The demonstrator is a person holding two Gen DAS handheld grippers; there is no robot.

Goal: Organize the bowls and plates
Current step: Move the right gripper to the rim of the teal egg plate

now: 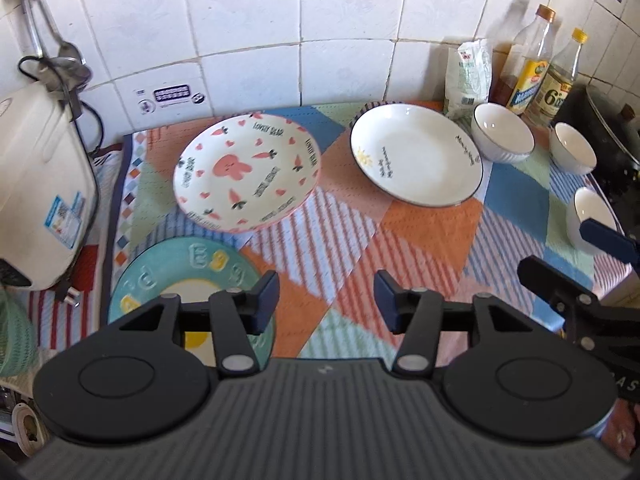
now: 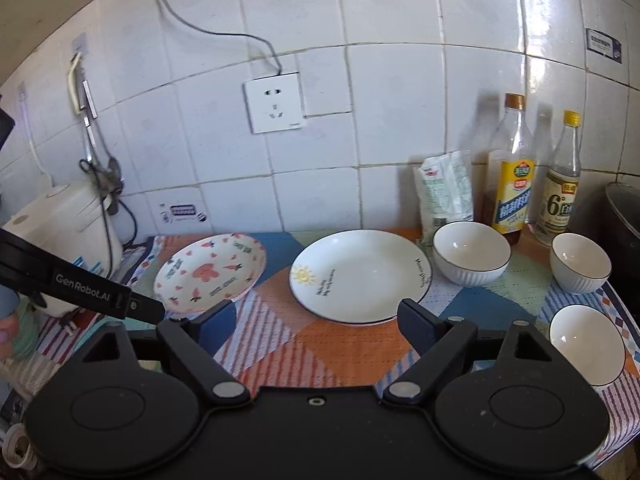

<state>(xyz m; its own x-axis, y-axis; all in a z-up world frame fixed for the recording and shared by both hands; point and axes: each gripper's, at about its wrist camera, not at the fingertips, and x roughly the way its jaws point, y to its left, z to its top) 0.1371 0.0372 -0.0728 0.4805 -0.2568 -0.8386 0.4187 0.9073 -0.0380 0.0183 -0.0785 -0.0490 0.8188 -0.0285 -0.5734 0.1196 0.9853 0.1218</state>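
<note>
Layout of the counter: a patchwork mat (image 1: 352,240) carries, at left rear, the rabbit plate (image 1: 247,170); to its right, apart from it, the sun plate (image 1: 416,152). The lettered plate (image 1: 188,268) lies before the rabbit plate. Three bowls (image 2: 471,258) (image 2: 580,262) (image 2: 586,342) stand right of the sun plate. Behind them, against the tiled wall (image 2: 380,120), stand a bag (image 2: 444,190) and two bottles (image 2: 514,176) (image 2: 560,196). A rice cooker (image 1: 40,192) stands at far left.

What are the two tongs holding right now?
Nothing. The left tongs are open over the cloth, and the right tongs are open too, with nothing between the pads.
</note>
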